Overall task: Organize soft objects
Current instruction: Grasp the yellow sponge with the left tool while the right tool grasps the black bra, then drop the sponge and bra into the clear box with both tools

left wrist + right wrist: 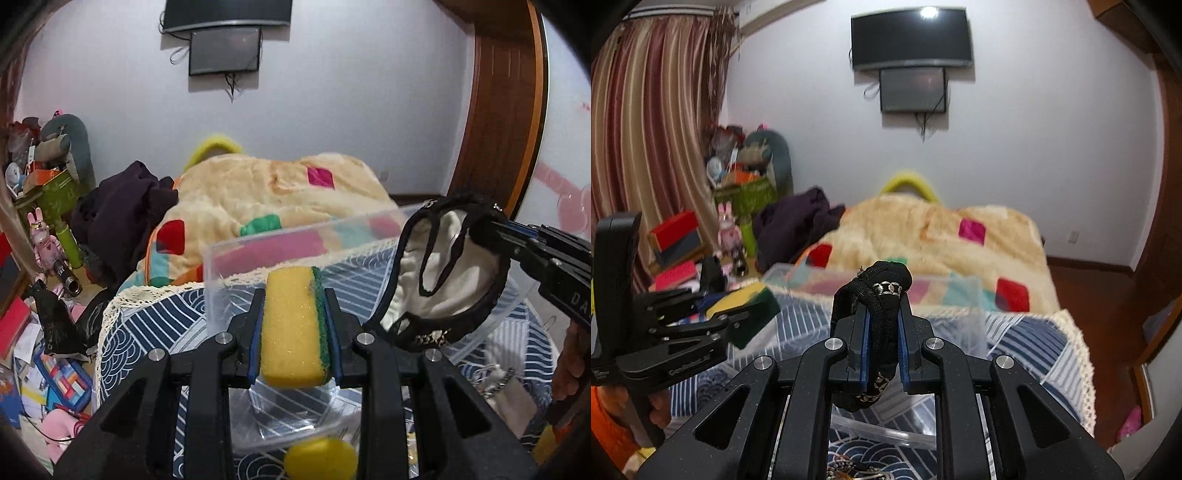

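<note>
Both claws level over clear bin (236,254): sponge (291,328), black garment (882,295).

Clear bin (871,284) and blanket (923,229) blur.

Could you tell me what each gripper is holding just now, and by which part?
The left gripper clamps the sponge across its yellow and green faces; the right gripper pinches the black-and-white garment by its bunched black edge.

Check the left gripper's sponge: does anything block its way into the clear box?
Nothing visible does. The sponge hangs over the open clear box; the right gripper holds a black-and-white cloth over the box's right side, apart from it.
</note>
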{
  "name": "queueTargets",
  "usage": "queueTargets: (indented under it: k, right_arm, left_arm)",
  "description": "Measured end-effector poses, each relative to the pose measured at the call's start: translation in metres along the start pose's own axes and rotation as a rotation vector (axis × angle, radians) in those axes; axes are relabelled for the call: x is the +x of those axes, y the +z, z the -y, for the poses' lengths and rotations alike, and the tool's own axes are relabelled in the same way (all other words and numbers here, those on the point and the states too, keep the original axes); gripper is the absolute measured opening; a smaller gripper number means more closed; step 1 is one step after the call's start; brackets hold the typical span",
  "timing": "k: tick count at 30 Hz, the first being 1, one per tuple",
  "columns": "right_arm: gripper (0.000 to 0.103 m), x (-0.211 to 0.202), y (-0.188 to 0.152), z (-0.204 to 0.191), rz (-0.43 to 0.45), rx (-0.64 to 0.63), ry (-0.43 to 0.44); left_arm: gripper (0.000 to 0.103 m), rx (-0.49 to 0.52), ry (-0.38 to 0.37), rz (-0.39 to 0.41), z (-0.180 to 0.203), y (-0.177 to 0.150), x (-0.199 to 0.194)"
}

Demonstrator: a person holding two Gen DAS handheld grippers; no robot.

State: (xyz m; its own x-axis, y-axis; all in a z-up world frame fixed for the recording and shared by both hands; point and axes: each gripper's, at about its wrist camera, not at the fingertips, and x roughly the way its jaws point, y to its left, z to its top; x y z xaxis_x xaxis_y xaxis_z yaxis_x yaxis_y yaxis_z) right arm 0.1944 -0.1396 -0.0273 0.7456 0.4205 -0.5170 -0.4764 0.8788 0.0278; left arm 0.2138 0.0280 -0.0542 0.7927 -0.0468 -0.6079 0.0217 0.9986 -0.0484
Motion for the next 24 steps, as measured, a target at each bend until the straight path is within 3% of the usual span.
queueTargets:
  k: [9, 11, 14, 16, 19, 22, 24]
  right_arm:
    - [0.013, 0.014, -0.012, 0.011, -0.139, -0.028, -0.045]
    - [0.015, 0.010, -0.015, 0.011, -0.146, -0.033, -0.044]
    - [0.031, 0.001, -0.016, 0.011, -0.142, -0.029, -0.024]
    - [0.050, -0.005, -0.017, 0.010, -0.125, -0.039, -0.032]
    - [0.059, -0.015, -0.016, 0.007, -0.101, -0.060, -0.034]
    - [0.075, -0.030, -0.015, 0.005, -0.066, -0.058, -0.035]
    - [0.080, -0.042, -0.016, 0.005, -0.036, -0.054, -0.032]
  left_arm:
    - [0.029, 0.041, 0.040, -0.071, 0.012, -0.007, 0.020]
    - [0.035, 0.038, 0.035, -0.064, 0.012, -0.008, 0.016]
    - [0.056, 0.035, 0.033, -0.035, 0.012, -0.007, 0.006]
    - [0.057, 0.032, 0.027, -0.016, 0.011, -0.006, -0.002]
    - [0.061, 0.026, 0.015, -0.001, 0.009, -0.005, -0.016]
    - [0.080, 0.004, 0.012, 0.027, 0.006, -0.005, -0.033]
    - [0.086, -0.012, 0.006, 0.054, 0.003, -0.008, -0.049]
